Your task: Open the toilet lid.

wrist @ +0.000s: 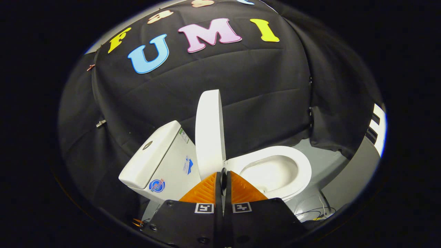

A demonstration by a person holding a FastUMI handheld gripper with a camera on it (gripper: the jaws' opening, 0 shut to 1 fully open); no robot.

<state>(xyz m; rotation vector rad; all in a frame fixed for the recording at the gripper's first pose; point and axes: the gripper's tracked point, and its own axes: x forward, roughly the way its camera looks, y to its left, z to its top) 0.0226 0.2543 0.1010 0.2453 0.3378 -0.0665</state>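
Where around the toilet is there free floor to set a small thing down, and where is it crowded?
Bare grey floor lies beyond the bowl's seat, up to the black cloth wall. Beside the bowl's base, cables clutter the floor. Near the closed orange fingers it is tight: the raised lid stands just ahead of them, the tank beside it.

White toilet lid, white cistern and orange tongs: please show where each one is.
White toilet lid (209, 132), gripper view: middle of its raised face.
White cistern (151, 156), gripper view: its top cover.
Orange tongs (223, 179), gripper view: between the closed fingertips.
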